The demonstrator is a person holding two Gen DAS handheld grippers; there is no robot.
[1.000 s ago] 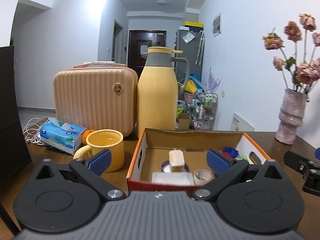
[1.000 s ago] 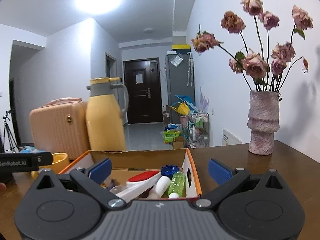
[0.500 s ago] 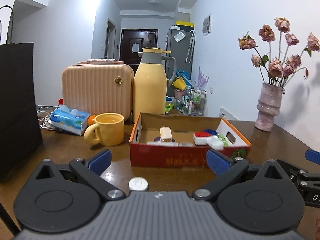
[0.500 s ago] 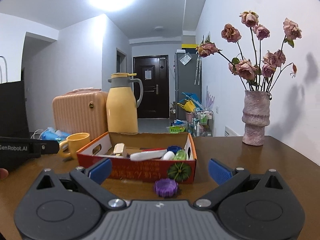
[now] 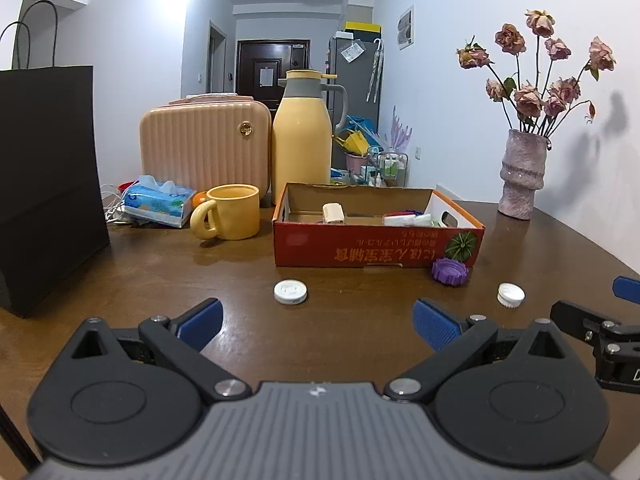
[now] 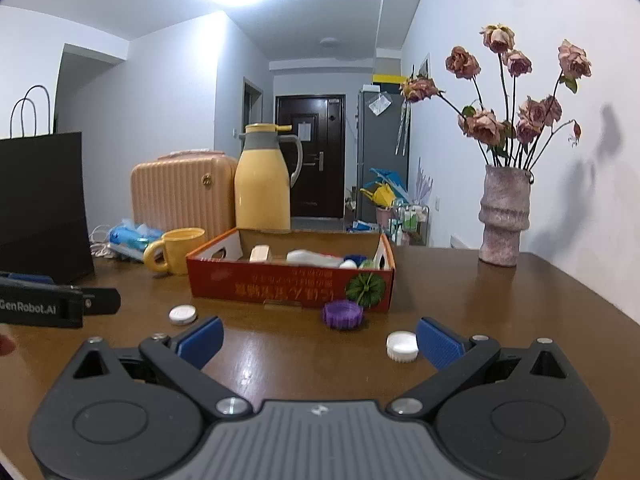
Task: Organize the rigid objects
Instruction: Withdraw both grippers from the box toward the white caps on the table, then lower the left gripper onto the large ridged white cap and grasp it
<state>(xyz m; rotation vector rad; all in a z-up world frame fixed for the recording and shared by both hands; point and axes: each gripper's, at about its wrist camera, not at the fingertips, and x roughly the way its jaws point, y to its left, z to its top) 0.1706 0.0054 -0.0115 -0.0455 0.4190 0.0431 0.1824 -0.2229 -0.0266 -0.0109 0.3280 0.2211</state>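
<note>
A red cardboard box [image 5: 376,246] [image 6: 288,286] holding several small items stands mid-table. In front of it on the wood lie a flat white lid [image 5: 290,292] [image 6: 183,314], a purple ridged cap [image 5: 450,271] [image 6: 343,313] and a white ribbed cap [image 5: 511,295] [image 6: 402,346]. My left gripper [image 5: 318,326] is open and empty, well short of the white lid. My right gripper [image 6: 320,344] is open and empty; the white ribbed cap lies just inside its right fingertip [image 6: 438,344].
A yellow mug [image 5: 230,217], tissue pack [image 5: 158,200], peach case [image 5: 204,148] and yellow thermos [image 5: 303,140] stand behind the box. A black paper bag [image 5: 44,176] is at left. A vase of dried roses [image 5: 522,172] stands at right.
Both grippers have pulled back from over the box toward the table's near side. The caps in front of the box have come into view.
</note>
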